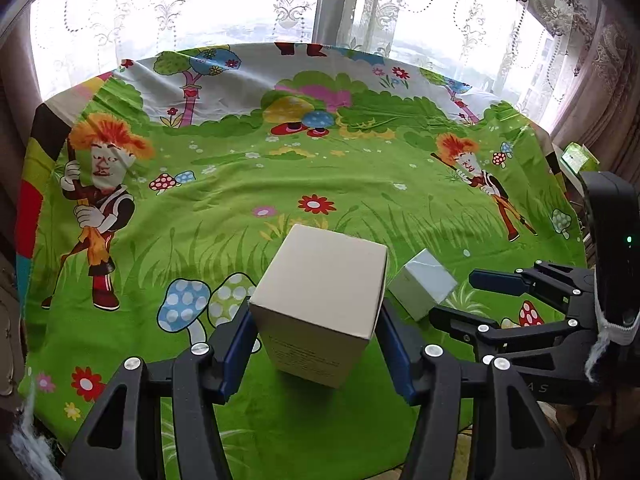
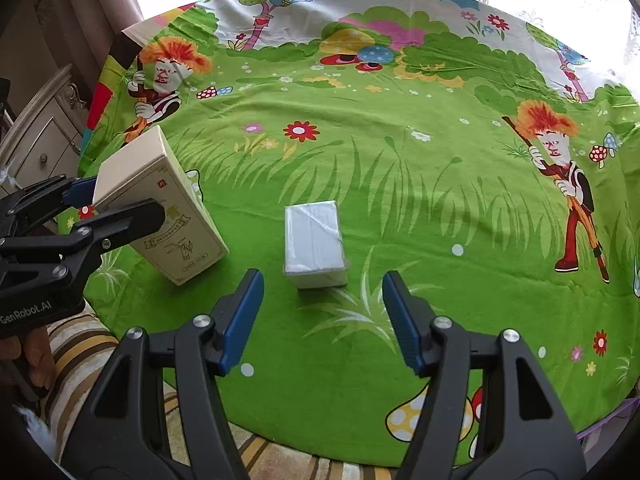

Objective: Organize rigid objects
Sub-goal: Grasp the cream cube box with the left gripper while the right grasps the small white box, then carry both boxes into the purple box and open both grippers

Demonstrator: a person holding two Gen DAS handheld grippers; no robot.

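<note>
The left gripper [image 1: 316, 340] pinches the tall beige cardboard box [image 1: 320, 304] — its printed side [image 2: 176, 236] shows only in the right view. The right gripper [image 2: 323, 320] hangs spread before the small white wrapped box [image 2: 314, 246] — nothing between its pads.

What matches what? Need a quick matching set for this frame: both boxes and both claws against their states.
Things:
1. beige box
2. white box
3. left claw
4. right claw

States:
a. open, gripping nothing
b. clamped between blue pads
c. lying free on the cloth
d. shut on a box

Pairs: 1-b, 2-c, 3-d, 4-a
</note>
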